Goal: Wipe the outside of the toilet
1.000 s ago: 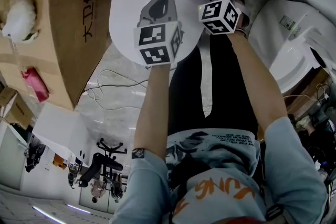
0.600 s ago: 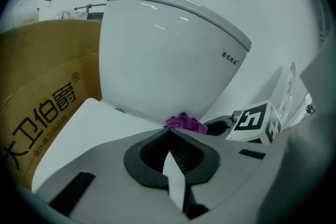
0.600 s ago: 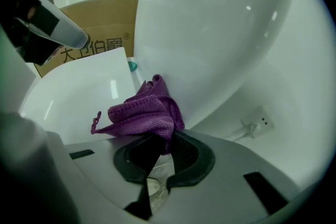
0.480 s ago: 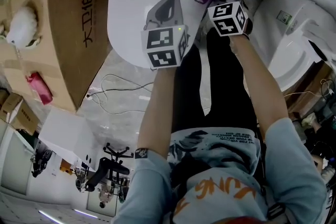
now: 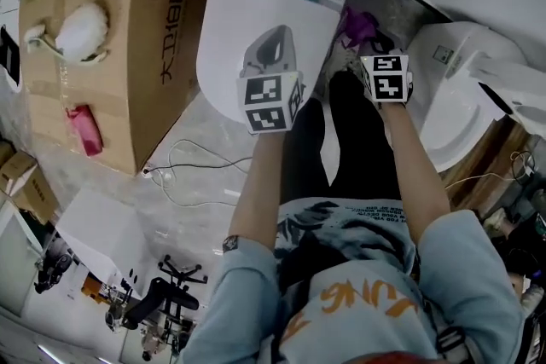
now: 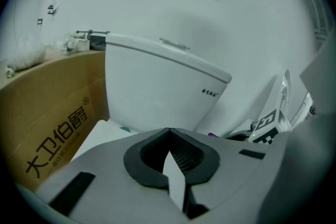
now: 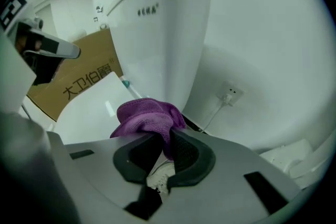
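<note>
The right gripper [image 7: 167, 139], pinched on a bunched purple cloth [image 7: 147, 117], is held low beside the right flank of the toilet [image 7: 157, 39], apparently so its outside can be wiped, while the left gripper [image 6: 168, 131], jaws pressed together empty, is held over the lid [image 5: 226, 30].

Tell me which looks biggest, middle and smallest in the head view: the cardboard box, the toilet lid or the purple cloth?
1. cardboard box, though the picture's edge cuts off some of it
2. toilet lid
3. purple cloth, by far the smallest
</note>
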`<state>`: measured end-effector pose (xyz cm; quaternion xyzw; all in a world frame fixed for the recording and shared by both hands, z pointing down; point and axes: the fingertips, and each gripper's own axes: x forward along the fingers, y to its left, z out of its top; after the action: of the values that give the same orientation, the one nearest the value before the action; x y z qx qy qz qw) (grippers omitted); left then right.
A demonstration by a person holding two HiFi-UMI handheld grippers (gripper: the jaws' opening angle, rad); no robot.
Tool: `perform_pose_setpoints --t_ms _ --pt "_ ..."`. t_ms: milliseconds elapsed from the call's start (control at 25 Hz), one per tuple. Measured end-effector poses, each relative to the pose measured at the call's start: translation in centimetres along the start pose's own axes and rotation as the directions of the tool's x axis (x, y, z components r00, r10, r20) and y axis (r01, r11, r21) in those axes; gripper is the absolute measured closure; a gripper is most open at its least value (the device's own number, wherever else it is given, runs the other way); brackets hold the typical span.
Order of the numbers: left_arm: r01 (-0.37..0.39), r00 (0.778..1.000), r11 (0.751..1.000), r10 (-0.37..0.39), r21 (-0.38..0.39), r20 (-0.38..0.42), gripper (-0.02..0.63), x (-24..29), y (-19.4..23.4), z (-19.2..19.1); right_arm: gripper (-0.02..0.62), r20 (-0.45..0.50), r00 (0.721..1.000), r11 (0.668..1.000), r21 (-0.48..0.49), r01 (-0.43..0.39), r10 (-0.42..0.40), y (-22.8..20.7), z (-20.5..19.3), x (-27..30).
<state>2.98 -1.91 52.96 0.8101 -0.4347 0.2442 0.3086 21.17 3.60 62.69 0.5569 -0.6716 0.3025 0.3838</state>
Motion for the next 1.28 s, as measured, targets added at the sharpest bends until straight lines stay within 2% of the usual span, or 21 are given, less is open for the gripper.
perform_pose_setpoints --t_ms 240,400,560,760,840,1000,1280 --pt "-0.044 0.996 0.999 0.042 0.019 0.079 0.581 -7.3 0.3 6.1 0.541 0.158 0.984 0.996 0.015 -0.085 0.081 3.1 6.6 -9.3" --pt "-0.092 0.983 0.996 0.092 -0.006 0.161 0.581 -10.9 1.1 10.5 0.541 0.261 0.954 0.988 0.006 -0.154 0.147 5.3 12.4 -12.8" --pt "-0.149 0.962 0.985 0.164 -0.083 0.217 0.581 -13.9 1.8 12.9 0.541 0.337 0.917 0.975 -0.024 -0.22 0.215 7.3 17.3 -16.1" --pt "-0.203 0.927 0.964 0.246 -0.172 0.283 0.581 -19.3 3.2 15.0 0.541 0.44 0.866 0.97 -0.06 -0.236 0.238 9.9 23.4 -21.5" --pt "-0.225 0.905 0.956 0.276 -0.186 0.323 0.581 -21.5 3.8 16.5 0.541 0.489 0.837 0.968 -0.081 -0.237 0.246 10.9 26.2 -23.7" --pt "-0.272 0.854 0.944 0.325 -0.185 0.406 0.581 -25.2 4.8 19.9 0.541 0.586 0.761 0.96 -0.148 -0.237 0.279 13.1 31.3 -28.0" --pt "-0.297 0.783 0.945 0.321 -0.133 0.532 0.581 -31.4 3.6 25.1 0.541 0.684 0.644 0.94 -0.234 -0.25 0.342 16.3 36.7 -35.1"
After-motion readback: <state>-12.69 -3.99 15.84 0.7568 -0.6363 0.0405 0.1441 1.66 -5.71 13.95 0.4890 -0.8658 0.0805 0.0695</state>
